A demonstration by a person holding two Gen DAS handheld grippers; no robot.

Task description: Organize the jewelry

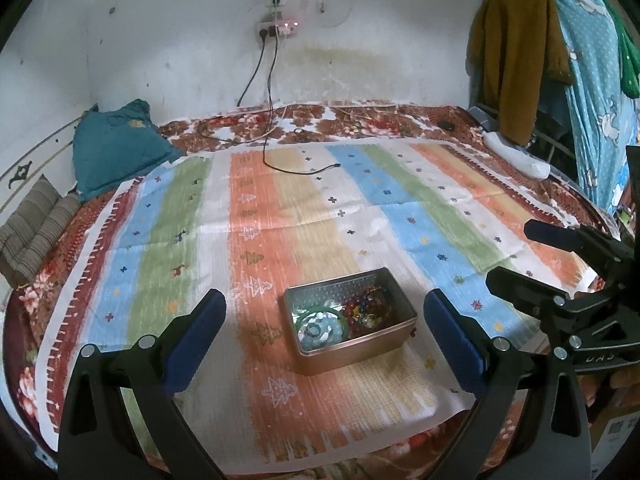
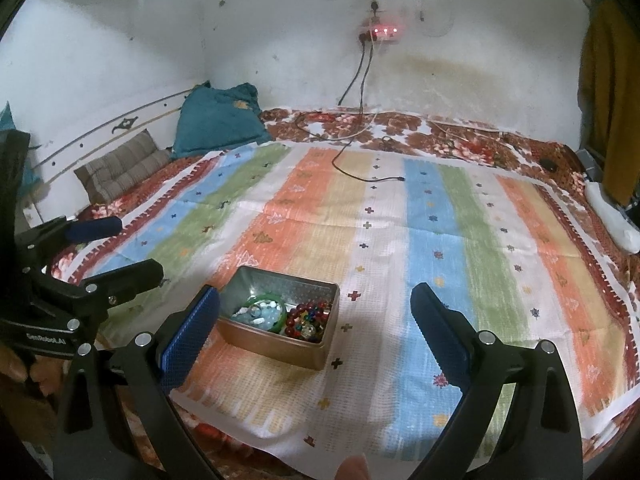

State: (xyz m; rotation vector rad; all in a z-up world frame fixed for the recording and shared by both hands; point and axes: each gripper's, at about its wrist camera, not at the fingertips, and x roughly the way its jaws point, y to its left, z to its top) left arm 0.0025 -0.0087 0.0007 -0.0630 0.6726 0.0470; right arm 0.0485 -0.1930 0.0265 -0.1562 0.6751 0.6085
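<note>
Metal tin (image 1: 350,320) of beads and bangles sits on the striped bed cloth (image 1: 280,208), between and just ahead of the left claw (image 1: 324,328); the right claw (image 2: 316,324) is beside it. Both claws are spread apart and empty. All visible jewelry is inside, so the task looks nearly done or unstarted.

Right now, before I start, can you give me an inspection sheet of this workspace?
Surface: striped cloth spread over a floral bedsheet.
Job's things: open tin on the cloth, holding a green bangle and beads.
Clutter: teal pillow, striped cushion.
Grippers: left tongs and right tongs both open, empty, near the tin.
Cables: black cable from the wall socket, its end on the cloth.
Surroundings: stained wall, hanging clothes.
</note>
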